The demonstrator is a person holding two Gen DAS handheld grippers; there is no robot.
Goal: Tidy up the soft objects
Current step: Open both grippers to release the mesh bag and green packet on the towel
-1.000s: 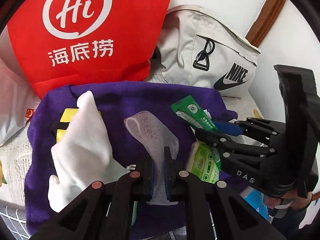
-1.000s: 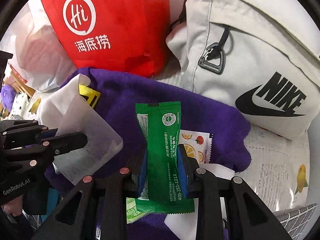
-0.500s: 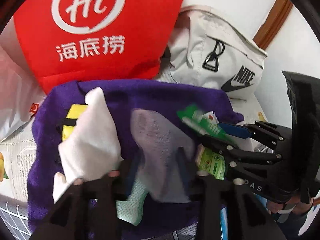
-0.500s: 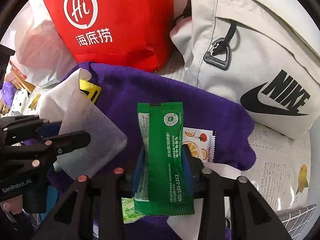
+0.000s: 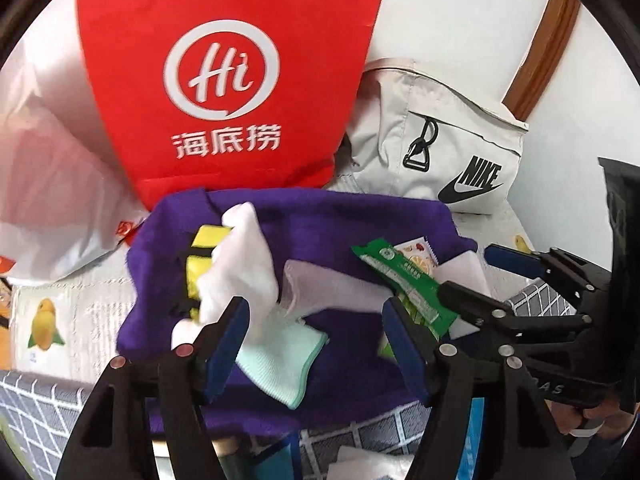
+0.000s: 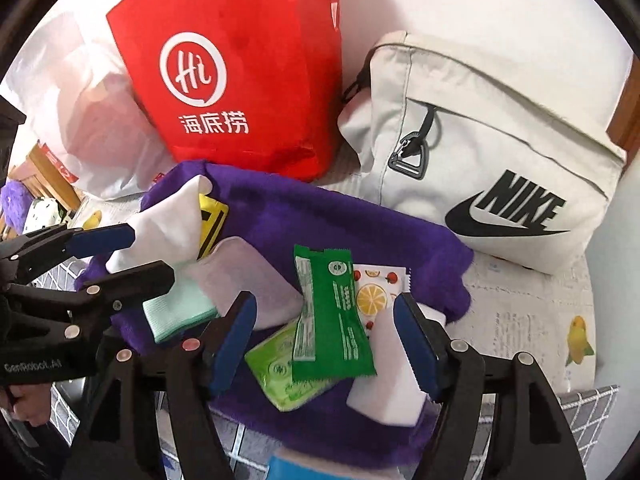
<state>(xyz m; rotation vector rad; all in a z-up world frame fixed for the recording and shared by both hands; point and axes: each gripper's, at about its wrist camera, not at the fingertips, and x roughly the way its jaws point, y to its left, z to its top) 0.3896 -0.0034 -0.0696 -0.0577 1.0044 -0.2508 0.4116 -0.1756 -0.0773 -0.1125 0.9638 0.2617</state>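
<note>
Having just been opening, both claws sit wide and empty: left claw over the white mesh glove with mint cuff, right claw over the green foil snack packet. Both things lie loose on the rumpled purple towel. Risk: that slick packet could slide off the pile if a claw bumps it.

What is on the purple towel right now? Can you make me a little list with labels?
surface: purple towel
left hand-held gripper: open, jaws just opened, sock below them
right hand-held gripper: open, jaws just opened, packet below them
sock: white with mint cuff, lying on towel
green packet: lying on towel, over a fruit sachet
behind: red bag, pale Nike bag
</note>
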